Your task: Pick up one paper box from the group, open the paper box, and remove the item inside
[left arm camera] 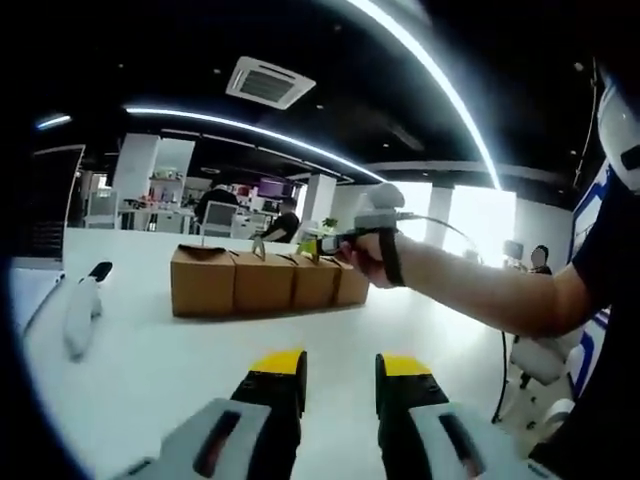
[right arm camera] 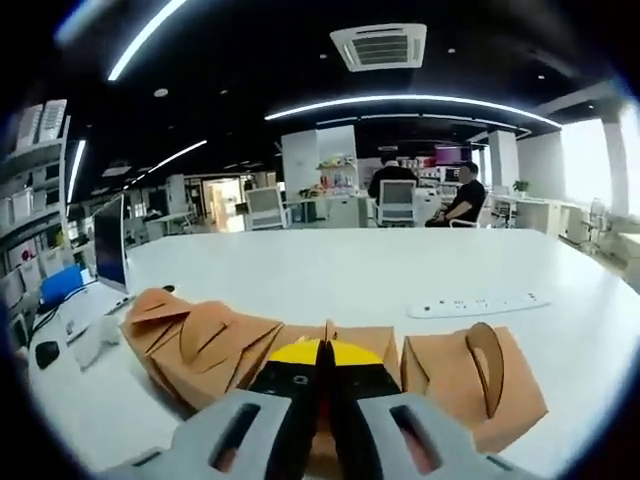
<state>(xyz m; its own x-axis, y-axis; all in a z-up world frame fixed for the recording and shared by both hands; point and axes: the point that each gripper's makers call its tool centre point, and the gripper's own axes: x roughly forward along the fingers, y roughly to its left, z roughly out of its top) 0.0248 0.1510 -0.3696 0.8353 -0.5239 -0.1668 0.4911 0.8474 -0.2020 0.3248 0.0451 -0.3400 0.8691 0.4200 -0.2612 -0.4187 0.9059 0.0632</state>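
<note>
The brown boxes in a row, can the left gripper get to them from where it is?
Probably yes: the left gripper is open, facing the brown boxes, with bare table between.

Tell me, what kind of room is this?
Most likely an open-plan office: a long white table with a monitor, people seated at desks behind, and a ceiling air-conditioning vent.

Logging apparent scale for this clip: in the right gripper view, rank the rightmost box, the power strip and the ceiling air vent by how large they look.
1. Rightmost brown paper box, largest, though nearest the camera.
2. White power strip on the table and white ceiling air vent: look alike; not ranked.
</note>
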